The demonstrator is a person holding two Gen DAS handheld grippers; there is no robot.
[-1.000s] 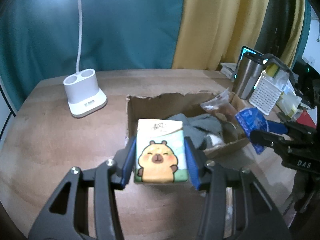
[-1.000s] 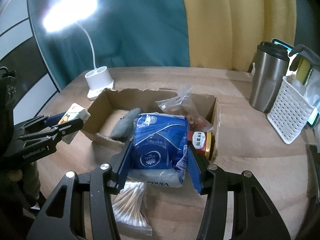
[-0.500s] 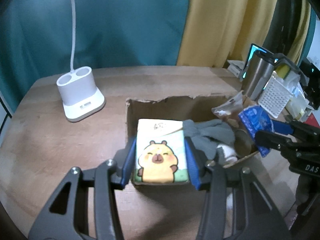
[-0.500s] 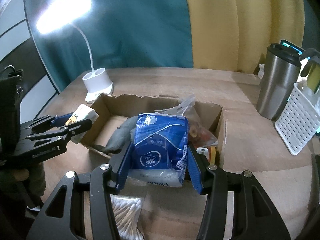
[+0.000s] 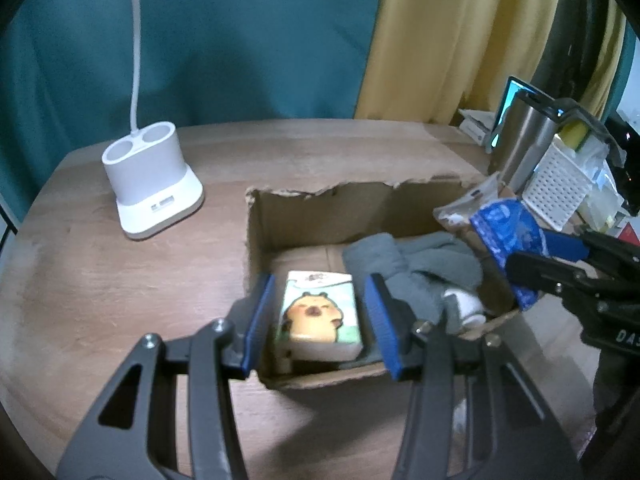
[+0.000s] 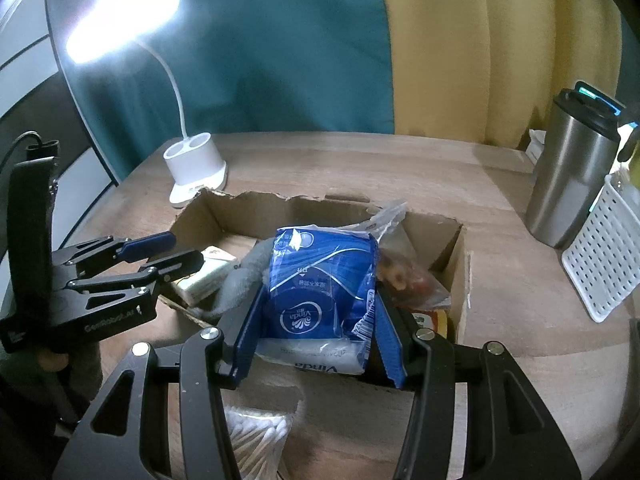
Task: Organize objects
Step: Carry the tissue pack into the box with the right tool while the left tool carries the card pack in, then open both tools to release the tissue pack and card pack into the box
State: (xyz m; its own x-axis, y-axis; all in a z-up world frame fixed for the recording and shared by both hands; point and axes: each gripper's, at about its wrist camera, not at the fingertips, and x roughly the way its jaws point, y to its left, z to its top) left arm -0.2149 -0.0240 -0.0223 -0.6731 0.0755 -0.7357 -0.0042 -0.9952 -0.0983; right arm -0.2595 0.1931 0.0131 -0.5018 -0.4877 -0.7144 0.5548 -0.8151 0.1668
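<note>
A torn cardboard box (image 5: 320, 194) (image 6: 460, 248) sits mid-table. A tissue pack with a capybara print (image 5: 320, 316) (image 6: 204, 276) lies on the box floor at its left end. My left gripper (image 5: 320, 284) (image 6: 182, 248) straddles it, open, with a gap on each side. My right gripper (image 6: 320, 292) (image 5: 528, 254) is shut on a blue Vinda tissue pack (image 6: 320, 276) (image 5: 504, 232), held above the box's near right part. Grey socks (image 5: 400, 264) (image 6: 248, 268) lie in the middle of the box.
A clear snack bag (image 6: 400, 272) and a yellow-lidded jar (image 6: 436, 320) fill the box's right end. A white lamp base (image 5: 148, 176) stands at the far left. A steel tumbler (image 6: 568, 184) and a white basket (image 6: 600, 264) stand right. Cotton swabs (image 6: 256, 436) lie by the near edge.
My left gripper moved forward over the box, opened, and the capybara pack now lies inside. The right gripper carried the blue pack forward over the box.
</note>
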